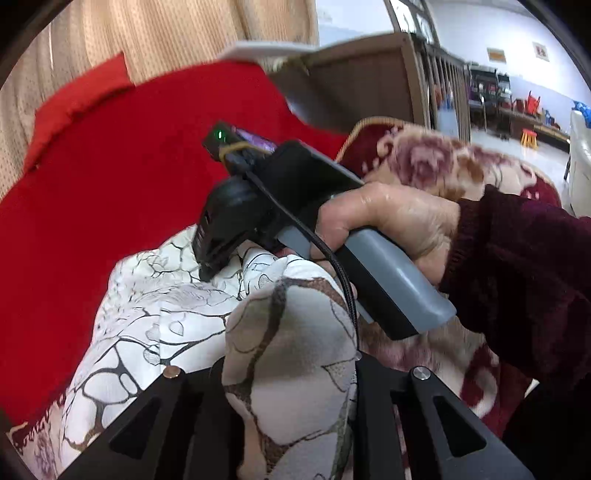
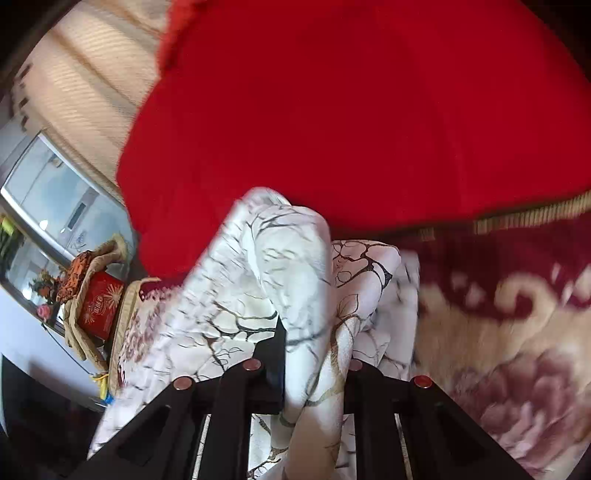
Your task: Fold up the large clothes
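Note:
The white garment with a dark branch print lies bunched on a red cloth and a maroon floral blanket. My left gripper is shut on a thick fold of it that rises between the fingers. In the left wrist view a hand in a dark maroon sleeve holds my right gripper, whose tip is down on the same garment farther off. In the right wrist view my right gripper is shut on a raised ridge of the white garment, with the red cloth beyond.
A beige curtain hangs behind the red cloth, and a brown wooden bed frame stands at the back. At the left, past the edge of the floral blanket, are a red box and a window.

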Tool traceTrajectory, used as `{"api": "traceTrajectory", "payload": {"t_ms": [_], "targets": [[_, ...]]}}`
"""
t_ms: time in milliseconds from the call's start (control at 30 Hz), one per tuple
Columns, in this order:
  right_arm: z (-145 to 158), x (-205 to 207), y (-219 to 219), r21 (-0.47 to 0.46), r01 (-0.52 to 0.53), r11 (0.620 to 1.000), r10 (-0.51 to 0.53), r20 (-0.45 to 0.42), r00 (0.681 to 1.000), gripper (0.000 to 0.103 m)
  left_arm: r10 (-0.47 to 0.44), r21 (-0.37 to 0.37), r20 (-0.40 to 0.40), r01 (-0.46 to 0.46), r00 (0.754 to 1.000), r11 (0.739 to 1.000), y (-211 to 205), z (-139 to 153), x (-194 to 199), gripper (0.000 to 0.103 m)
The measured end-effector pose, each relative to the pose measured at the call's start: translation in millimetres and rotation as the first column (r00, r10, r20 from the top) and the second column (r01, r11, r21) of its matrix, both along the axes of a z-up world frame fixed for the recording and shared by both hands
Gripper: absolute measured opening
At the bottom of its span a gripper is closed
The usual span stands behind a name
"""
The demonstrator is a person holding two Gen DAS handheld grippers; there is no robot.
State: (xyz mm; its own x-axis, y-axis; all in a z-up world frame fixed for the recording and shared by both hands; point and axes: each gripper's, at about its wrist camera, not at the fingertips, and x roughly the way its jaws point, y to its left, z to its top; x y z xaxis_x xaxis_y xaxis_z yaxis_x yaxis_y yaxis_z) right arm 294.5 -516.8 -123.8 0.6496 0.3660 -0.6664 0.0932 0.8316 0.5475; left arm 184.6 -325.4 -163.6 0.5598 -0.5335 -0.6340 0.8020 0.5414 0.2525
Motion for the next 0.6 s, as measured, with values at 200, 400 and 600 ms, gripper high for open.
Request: {"api": "traceTrajectory", "payload": {"t_ms": [200, 400, 600], "targets": [[-5, 0, 11, -0.020, -0.060, 0.998, 0.061, 0.028, 0.998, 0.019, 0.051, -0.066, -0.213, -0.067, 0.976, 0.996, 50, 21, 16, 0.034], [-5, 2, 15, -0.071, 0.005, 0.997, -0.005, 0.003, 1.000, 0.024, -0.093, -0.244, -0.256, 0.029, 0.962, 0.969, 113, 56, -3, 0.068], [44, -3, 26, -0.203, 0.085, 0.976, -0.061, 0.124, 0.990, 0.020, 0.100, -0.381, -0.145, -0.148, 0.984, 0.912, 189, 89, 36, 0.073]]}}
